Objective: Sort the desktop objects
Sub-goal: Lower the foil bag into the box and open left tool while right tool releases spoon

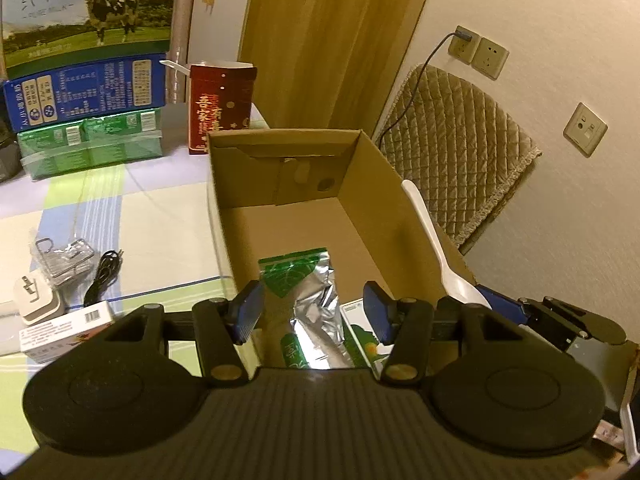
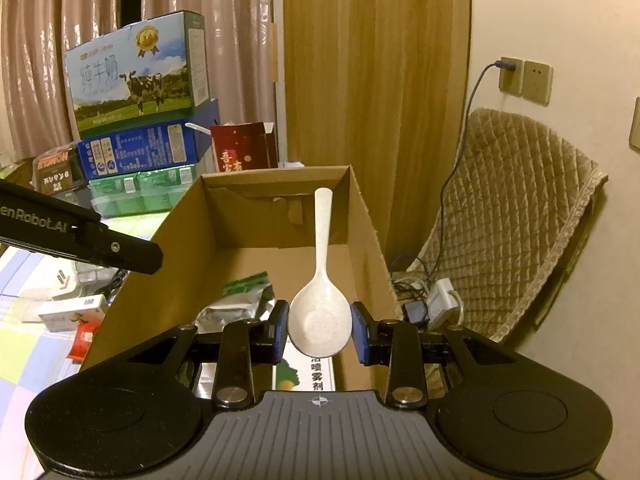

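Observation:
An open cardboard box (image 1: 384, 184) (image 2: 180, 232) stands on the table's right side. Inside it lie a silver-and-green foil bag (image 1: 310, 300) (image 2: 236, 308) and a white-green carton (image 1: 360, 340) (image 2: 316, 372). My left gripper (image 1: 313, 314) hovers open over the box's near end, the bag below and between its fingers. My right gripper (image 2: 320, 334) is shut on the bowl of a white rice spoon (image 2: 322, 312), whose handle points forward over the box. In the left wrist view the spoon (image 1: 434, 240) rises above the box's right wall.
Left of the box lie a white plug (image 1: 36, 296), a black cable (image 1: 102, 272), a bagged metal clip (image 1: 64, 256) and a small white carton (image 1: 64, 332). Stacked milk cartons (image 1: 88, 20) and a red box (image 1: 220, 108) stand behind. A quilted chair (image 2: 508, 220) is at the right.

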